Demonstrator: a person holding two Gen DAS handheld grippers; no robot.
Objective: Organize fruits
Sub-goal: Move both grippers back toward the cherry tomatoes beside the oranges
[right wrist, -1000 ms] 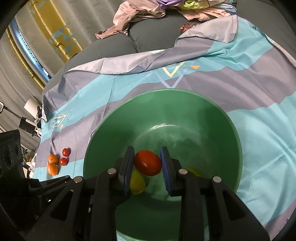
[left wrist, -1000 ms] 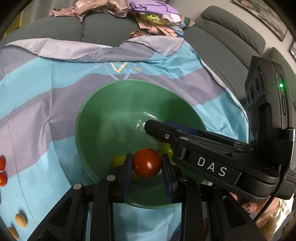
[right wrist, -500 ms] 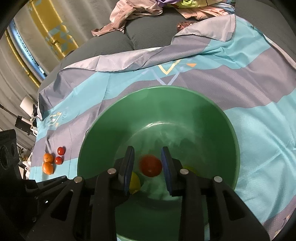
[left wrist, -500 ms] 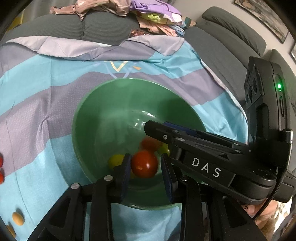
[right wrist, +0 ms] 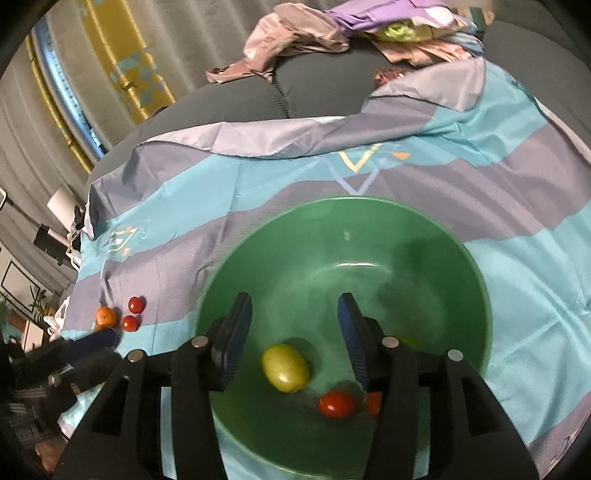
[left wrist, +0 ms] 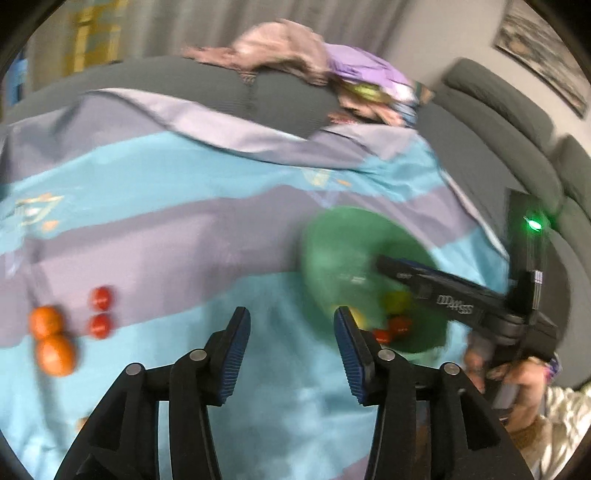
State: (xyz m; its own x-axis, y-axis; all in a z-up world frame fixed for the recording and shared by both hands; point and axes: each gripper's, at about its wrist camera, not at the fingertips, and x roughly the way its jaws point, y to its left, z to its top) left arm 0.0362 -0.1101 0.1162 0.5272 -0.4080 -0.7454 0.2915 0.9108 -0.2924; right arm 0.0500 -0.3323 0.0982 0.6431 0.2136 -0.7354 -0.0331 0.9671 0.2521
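Note:
A green bowl (right wrist: 406, 277) on the striped cloth holds a yellow fruit (right wrist: 285, 367), a red tomato (right wrist: 337, 403) and a second red one half hidden behind my right finger. My right gripper (right wrist: 294, 325) hangs over the bowl, its jaws opening with nothing between them. The left wrist view is blurred. My left gripper (left wrist: 291, 332) is over bare cloth left of the bowl (left wrist: 332, 251), jaws opening and empty. Two tomatoes (left wrist: 100, 312) and two oranges (left wrist: 51, 338) lie on the cloth at the far left.
The blue and grey cloth (right wrist: 461, 177) covers a grey sofa. A heap of clothes (right wrist: 332, 33) lies on the sofa back. A small orange fruit (left wrist: 82, 422) lies at the lower left of the left wrist view. A person's hand (left wrist: 524, 384) grips the right tool.
Both grippers let their tomatoes fall into the bowl and opened. My left gripper swung left out of the bowl, over the cloth. The right one stayed above the bowl.

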